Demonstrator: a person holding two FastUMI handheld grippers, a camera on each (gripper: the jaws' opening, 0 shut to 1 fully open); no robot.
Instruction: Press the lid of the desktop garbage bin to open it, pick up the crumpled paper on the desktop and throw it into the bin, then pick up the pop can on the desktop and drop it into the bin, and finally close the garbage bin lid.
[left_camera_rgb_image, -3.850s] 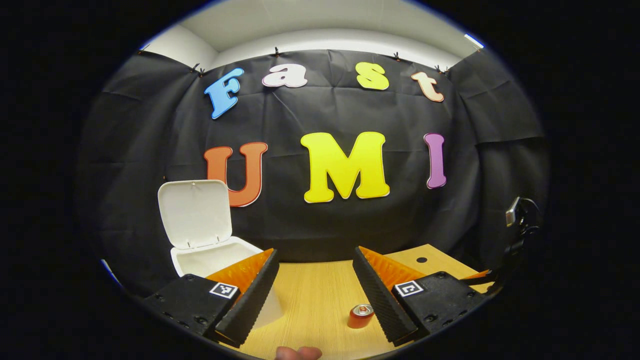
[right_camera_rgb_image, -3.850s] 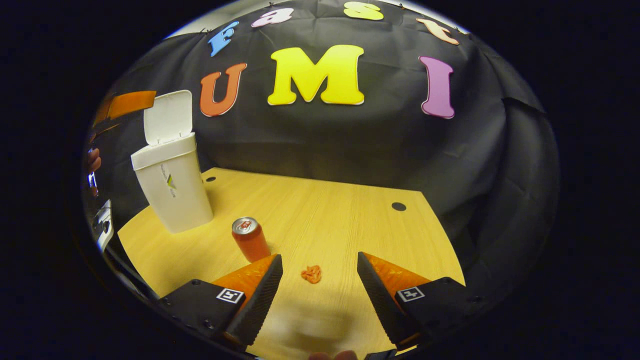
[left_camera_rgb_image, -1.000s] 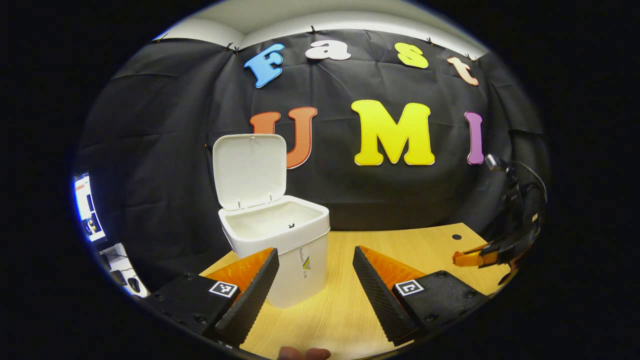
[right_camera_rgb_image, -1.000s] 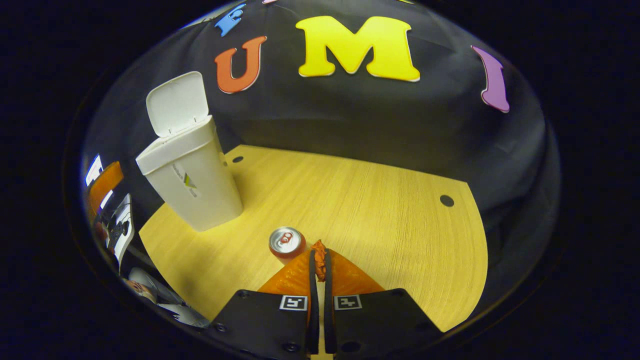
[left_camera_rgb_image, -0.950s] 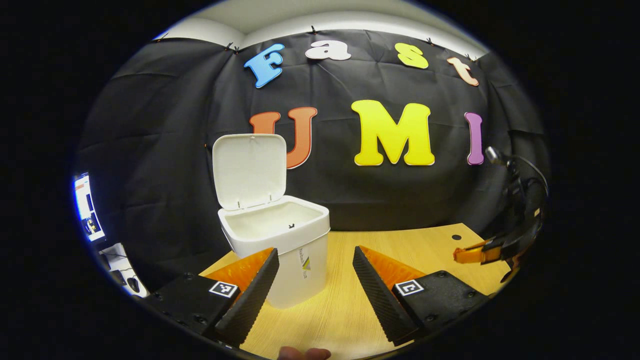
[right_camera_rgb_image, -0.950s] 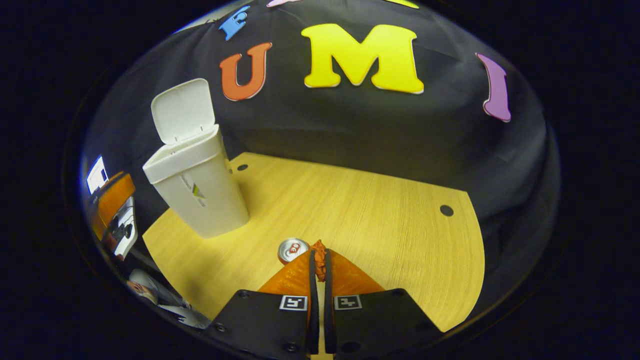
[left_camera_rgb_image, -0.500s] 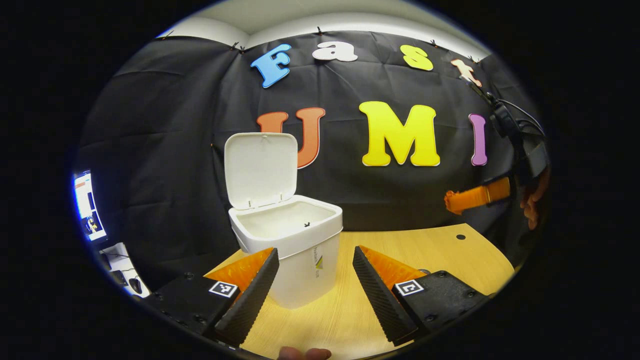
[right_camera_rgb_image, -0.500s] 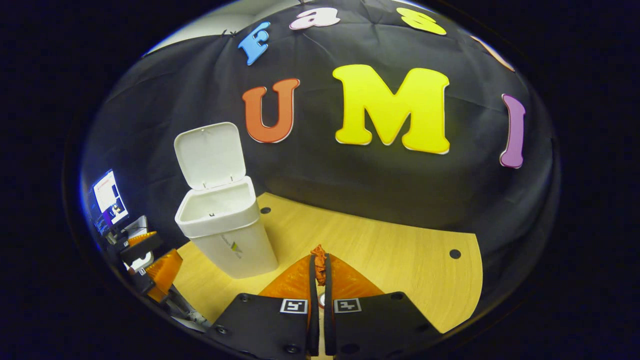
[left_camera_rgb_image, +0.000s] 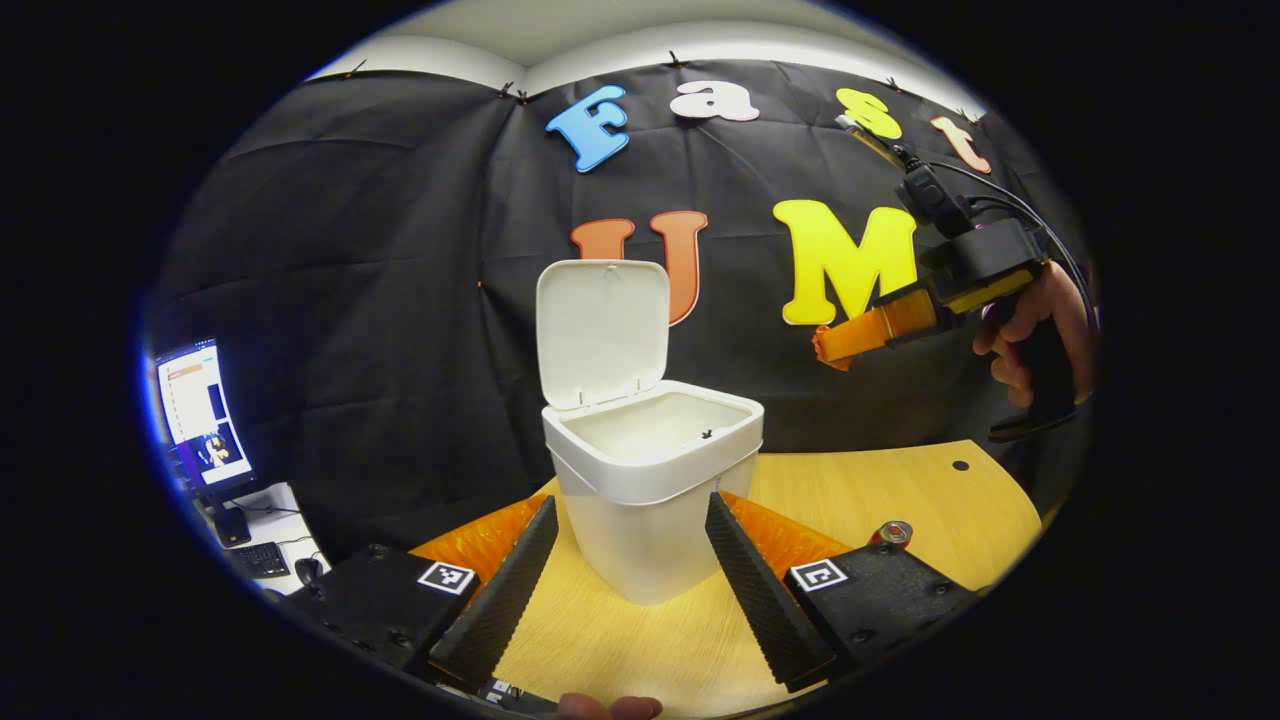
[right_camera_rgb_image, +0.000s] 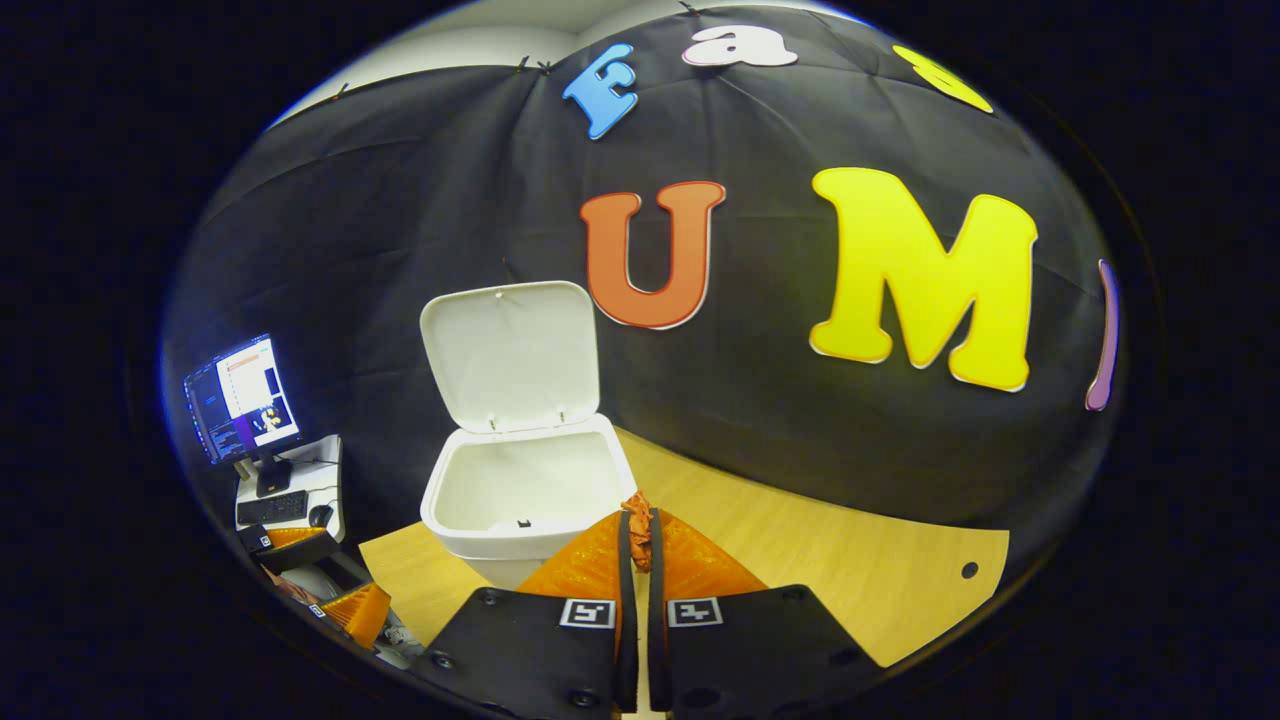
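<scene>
The white bin (left_camera_rgb_image: 650, 500) (right_camera_rgb_image: 520, 495) stands on the wooden desk with its lid (left_camera_rgb_image: 600, 330) (right_camera_rgb_image: 510, 355) tipped up and back. My right gripper (right_camera_rgb_image: 637, 525) is shut on the small orange crumpled paper (right_camera_rgb_image: 637, 520), held above the desk just right of the bin's rim. In the left gripper view that gripper (left_camera_rgb_image: 830, 345) hangs high at the right, in a person's hand (left_camera_rgb_image: 1040, 330). My left gripper (left_camera_rgb_image: 625, 560) is open, low over the desk, its fingers on either side of the bin's base. The pop can (left_camera_rgb_image: 890, 533) stands behind the left gripper's right finger.
A monitor (left_camera_rgb_image: 195, 415) (right_camera_rgb_image: 240, 395) and keyboard sit on a side table beyond the desk's left edge. The wooden desk (left_camera_rgb_image: 900, 490) (right_camera_rgb_image: 820, 560) has small dark cable holes near its back edge. Black cloth walls close the booth behind the bin.
My right gripper has lifted the crumpled paper off the desk and carried it left toward the open bin. My left gripper has shifted so the bin is between its fingers.
</scene>
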